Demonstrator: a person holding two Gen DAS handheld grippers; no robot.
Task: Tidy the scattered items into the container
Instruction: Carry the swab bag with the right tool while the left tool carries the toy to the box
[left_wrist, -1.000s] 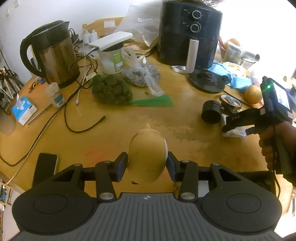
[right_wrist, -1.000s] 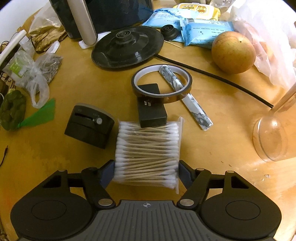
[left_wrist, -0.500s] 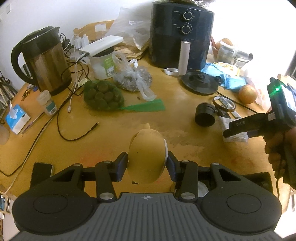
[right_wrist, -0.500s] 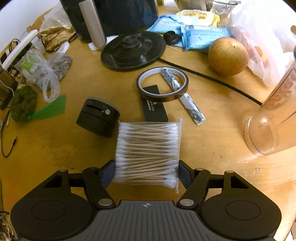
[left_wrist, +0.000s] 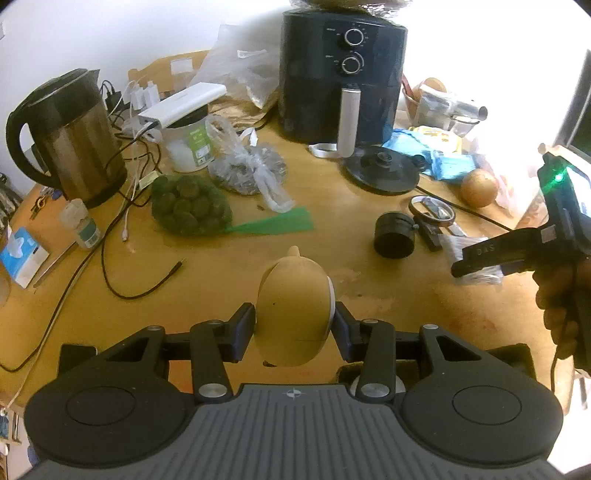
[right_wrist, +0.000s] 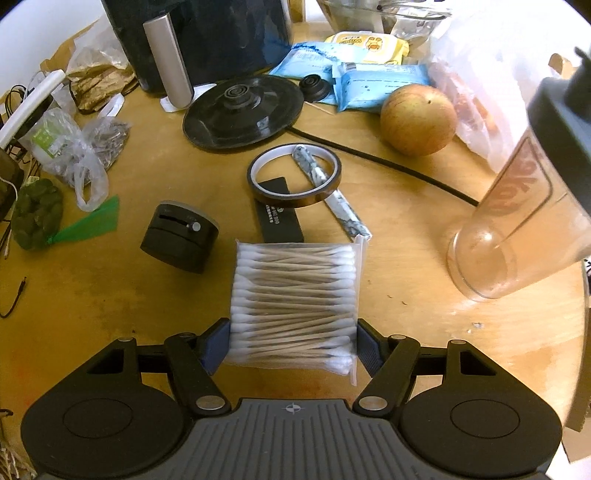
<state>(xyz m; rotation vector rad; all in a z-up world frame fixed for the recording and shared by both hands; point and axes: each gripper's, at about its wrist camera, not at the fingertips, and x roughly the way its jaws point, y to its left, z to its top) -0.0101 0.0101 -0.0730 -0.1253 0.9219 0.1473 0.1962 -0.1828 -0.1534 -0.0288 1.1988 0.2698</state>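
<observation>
Now: both grippers loaded above the wooden table (left_wrist: 388, 291).
Left gripper (left_wrist: 294, 328) clamps a tan egg-shaped object (left_wrist: 293, 312) between its fingers, held over the table's near edge. Right gripper (right_wrist: 293, 341) grips a clear bag of cotton swabs (right_wrist: 295, 299) by its sides; bag sits just beside the black puck (right_wrist: 181, 242) and tape ring (right_wrist: 293, 179), toward the table's right side. Container not identifiable.
</observation>
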